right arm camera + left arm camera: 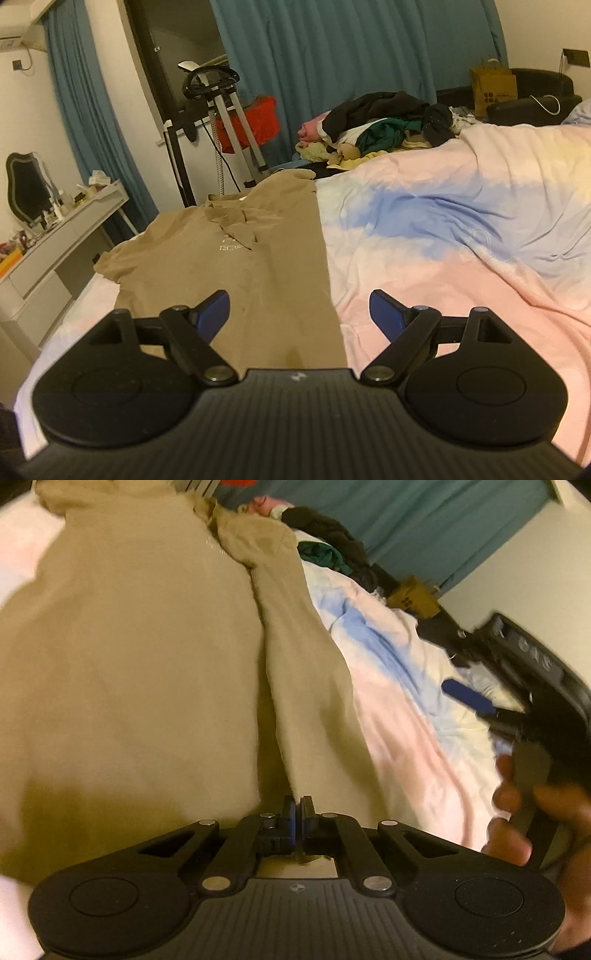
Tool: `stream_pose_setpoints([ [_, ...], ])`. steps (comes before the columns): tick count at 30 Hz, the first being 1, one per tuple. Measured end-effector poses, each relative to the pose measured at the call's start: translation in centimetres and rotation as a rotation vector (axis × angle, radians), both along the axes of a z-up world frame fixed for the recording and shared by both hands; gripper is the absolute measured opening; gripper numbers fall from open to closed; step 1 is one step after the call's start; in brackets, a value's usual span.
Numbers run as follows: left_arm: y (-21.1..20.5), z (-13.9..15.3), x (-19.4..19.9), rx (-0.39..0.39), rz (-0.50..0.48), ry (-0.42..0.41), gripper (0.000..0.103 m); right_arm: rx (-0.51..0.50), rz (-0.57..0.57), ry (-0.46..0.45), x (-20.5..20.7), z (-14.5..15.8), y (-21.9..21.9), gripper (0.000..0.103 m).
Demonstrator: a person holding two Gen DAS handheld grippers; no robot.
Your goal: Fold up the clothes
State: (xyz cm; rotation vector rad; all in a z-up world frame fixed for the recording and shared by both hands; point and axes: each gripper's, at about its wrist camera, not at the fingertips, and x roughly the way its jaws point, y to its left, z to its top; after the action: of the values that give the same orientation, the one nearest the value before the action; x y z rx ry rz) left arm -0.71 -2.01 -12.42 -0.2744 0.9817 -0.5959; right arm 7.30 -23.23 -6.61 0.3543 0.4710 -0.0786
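**Tan polo shirt half-folded on the bed, one claw clamped on its edge**

The tan polo shirt (236,258) lies flat on the pastel quilt (461,236), collar away from the right wrist camera, with pale chest lettering that is only partly readable. Its right-hand side is folded in, leaving a straight edge running down the quilt. In the left wrist view the left gripper (297,805) is clenched on a fold of that shirt (129,664) at the near edge, its blue-padded fingers pressed together with cloth between them. A long ridge of the folded fabric runs away from the jaws toward the collar.

The right gripper (297,312) hangs released above the shirt's lower hem, fingers spread wide and holding nothing. From the left camera it appears at the right edge, blurred, with one blue finger (469,698) visible and the person's hand (524,812) wrapped around its handle.

Around the bed: a heap of unsorted clothes (384,125) sits at the far side of the quilt, well apart from the shirt. Behind it hang teal curtains (332,55). A garment steamer stand (221,122) and a red item just behind it stand past the foot of the shirt, a white dressing table (62,236) with a mirror and small bottles is on the left, and a brown paper bag (493,88) rests near a dark chair.

The left view is motion-blurred, and the gripper body hides the shirt's nearest hem in both views. The shirt's left sleeve is visible; the right one is tucked out of sight.
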Motion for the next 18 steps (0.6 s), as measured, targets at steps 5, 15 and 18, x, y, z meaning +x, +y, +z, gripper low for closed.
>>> stream_pose_setpoints([
  [5, -0.4, 0.9, -0.8, 0.097, 0.016, -0.091, 0.006, -0.016, 0.015, -0.014, -0.1, 0.3, 0.5, 0.084],
  [15, 1.0, 8.1, -0.5, 0.198, 0.156, -0.406, 0.088, 0.016, -0.025, -0.056, -0.7, 0.8, -0.1, 0.084],
  [18, 0.3, 9.7, 1.3, 0.197, 0.173, -0.433, 0.093, 0.009, -0.047, -0.067, -1.0, 0.8, -0.2, 0.084],
])
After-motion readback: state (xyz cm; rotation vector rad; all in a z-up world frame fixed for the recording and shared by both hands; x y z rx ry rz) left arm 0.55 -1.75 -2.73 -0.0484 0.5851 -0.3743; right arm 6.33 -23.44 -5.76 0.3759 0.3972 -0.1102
